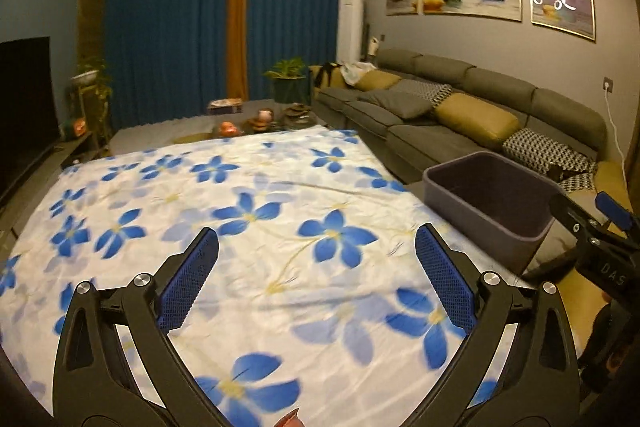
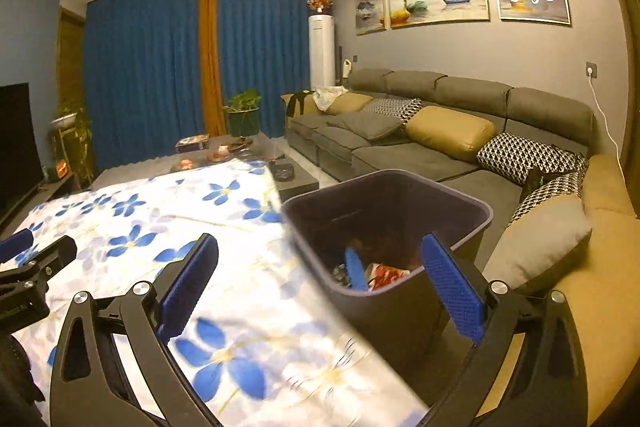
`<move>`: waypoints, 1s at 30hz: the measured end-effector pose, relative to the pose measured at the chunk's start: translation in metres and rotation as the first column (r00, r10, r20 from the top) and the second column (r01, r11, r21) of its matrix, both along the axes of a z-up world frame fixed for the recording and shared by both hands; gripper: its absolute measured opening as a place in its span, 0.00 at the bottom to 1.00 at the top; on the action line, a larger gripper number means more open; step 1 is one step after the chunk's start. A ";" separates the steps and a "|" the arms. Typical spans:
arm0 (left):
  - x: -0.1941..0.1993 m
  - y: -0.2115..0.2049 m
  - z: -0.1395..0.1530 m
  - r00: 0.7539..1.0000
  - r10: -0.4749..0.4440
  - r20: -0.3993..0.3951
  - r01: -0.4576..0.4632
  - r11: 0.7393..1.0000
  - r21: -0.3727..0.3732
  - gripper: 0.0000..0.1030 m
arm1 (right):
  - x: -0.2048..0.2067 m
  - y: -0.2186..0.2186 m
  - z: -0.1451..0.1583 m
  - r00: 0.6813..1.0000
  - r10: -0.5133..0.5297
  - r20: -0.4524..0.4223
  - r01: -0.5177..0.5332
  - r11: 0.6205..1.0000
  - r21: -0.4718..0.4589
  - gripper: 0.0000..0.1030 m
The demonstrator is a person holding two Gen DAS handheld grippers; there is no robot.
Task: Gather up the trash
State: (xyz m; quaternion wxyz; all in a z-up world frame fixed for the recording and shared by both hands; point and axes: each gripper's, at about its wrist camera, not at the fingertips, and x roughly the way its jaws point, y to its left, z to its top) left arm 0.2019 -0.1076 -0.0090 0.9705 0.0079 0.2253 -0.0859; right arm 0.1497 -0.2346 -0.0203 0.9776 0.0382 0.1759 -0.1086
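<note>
**A:** ok left wrist view first. The left tongs (image 1: 316, 253) are spread wide, nothing between the blue pads (image 1: 188, 279), hanging over the surface with the white and blue flower cloth (image 1: 248, 187). No trash on the cloth that I can see. The bin (image 1: 486, 195) sits off the cloth's right edge, in front of the sofa (image 1: 440, 95). The right tongs (image 1: 600, 223) poke in at the far right, can't tell their opening from here.

**B:** right wrist view settles that. The right tongs (image 2: 320, 261) are wide open too, holding nothing, straddling the near rim of the bin (image 2: 472, 223). The trash (image 2: 380, 273) is down in the bin: a blue piece and something red and white, maybe wrappers, it's too blurry to say. Left tongs (image 2: 24, 247) show at the left edge over the cloth (image 2: 180, 215).
</note>
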 end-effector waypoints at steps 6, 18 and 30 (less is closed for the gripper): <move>-0.031 0.027 -0.001 0.999 0.040 0.008 -0.040 0.999 0.001 0.94 | -0.024 0.029 0.004 1.000 0.027 -0.004 -0.027 1.000 0.015 0.95; -0.067 0.063 0.008 0.997 0.069 0.041 -0.068 0.997 -0.028 0.94 | -0.053 0.076 0.013 0.998 0.065 0.015 -0.064 0.997 -0.043 0.95; -0.086 0.074 0.016 0.996 0.058 0.066 -0.054 0.996 -0.064 0.94 | -0.069 0.090 0.019 0.997 0.073 0.038 -0.071 0.996 -0.055 0.95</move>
